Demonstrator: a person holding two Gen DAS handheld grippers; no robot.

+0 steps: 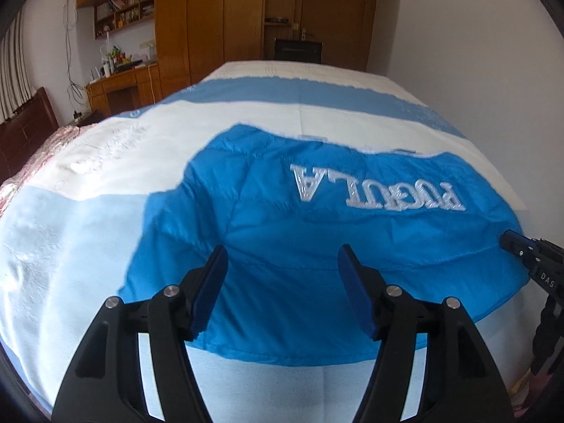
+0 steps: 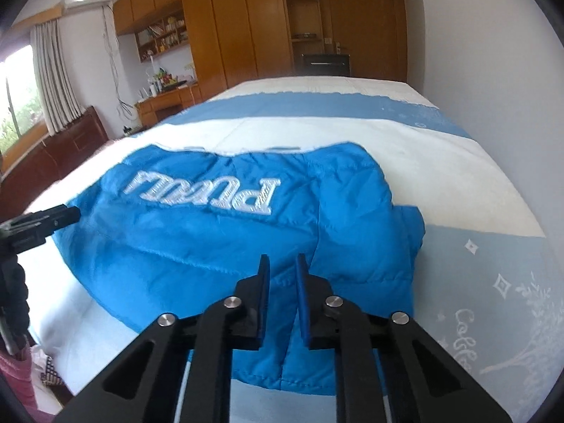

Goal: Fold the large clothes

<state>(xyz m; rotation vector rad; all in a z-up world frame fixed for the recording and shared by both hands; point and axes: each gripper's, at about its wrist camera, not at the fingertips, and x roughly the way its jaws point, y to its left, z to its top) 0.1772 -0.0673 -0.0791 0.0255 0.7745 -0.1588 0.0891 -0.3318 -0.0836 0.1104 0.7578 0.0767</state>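
A bright blue padded jacket (image 1: 317, 246) with white lettering lies flat on the bed, its hem toward me. My left gripper (image 1: 282, 261) hovers over the near part of the jacket. Its jaws stand wide and nothing is between them. My right gripper (image 2: 282, 268) is over the jacket (image 2: 211, 246) near its hem. Its jaws are almost together, and a ridge of blue fabric runs up between the pads. In the left wrist view the right gripper (image 1: 507, 239) shows at the jacket's right edge. The left gripper (image 2: 67, 215) shows at the jacket's left edge in the right wrist view.
The bed cover (image 1: 70, 246) is striped white and light blue, with a white wall (image 1: 493, 70) along its right side. Beyond the bed stand wooden wardrobes (image 1: 211, 17), a cluttered desk (image 1: 120, 77) and a dark chair (image 1: 298, 51). A dark headboard (image 2: 70, 141) is at the left.
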